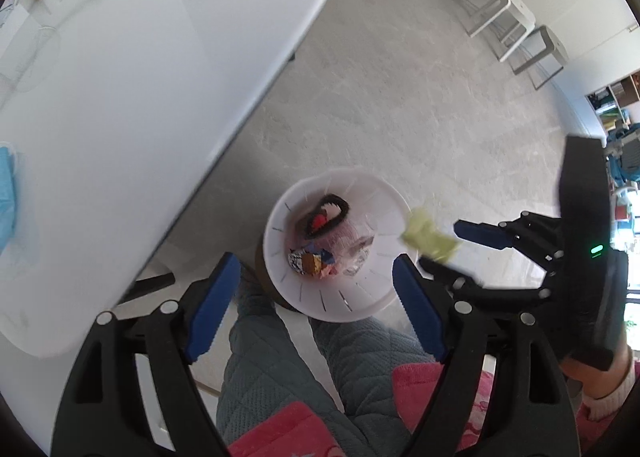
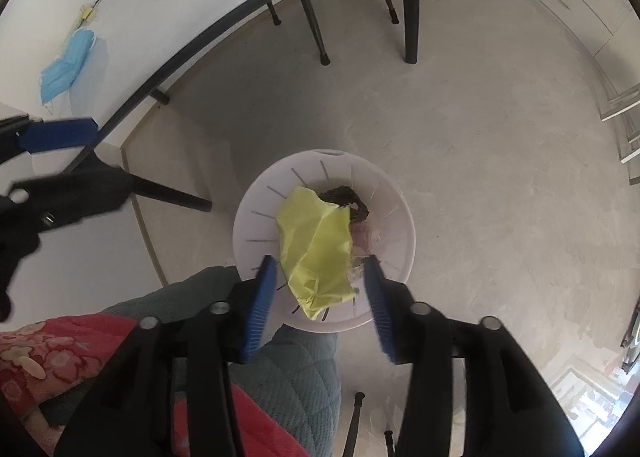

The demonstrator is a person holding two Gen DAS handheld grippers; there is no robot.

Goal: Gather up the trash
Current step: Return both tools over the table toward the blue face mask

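Note:
A white slotted trash bin (image 1: 362, 297) stands on the floor below both grippers and holds several wrappers (image 1: 310, 261) and a dark tray (image 1: 326, 215). It also shows in the right wrist view (image 2: 256, 201). A crumpled yellow-green paper (image 2: 316, 253) hangs over the bin between the right gripper's spread fingers, touching neither pad; it looks blurred in the left wrist view (image 1: 428, 237). My right gripper (image 2: 320, 297) is open; it also shows in the left wrist view (image 1: 448, 249). My left gripper (image 1: 316, 305) is open and empty above the bin.
A white table (image 1: 140, 97) is at the left with a blue face mask (image 2: 66, 65) on it. Chair legs (image 2: 320, 29) stand under the table. White stools (image 1: 516, 33) stand by the far wall. The person's legs (image 1: 280, 377) are below the grippers.

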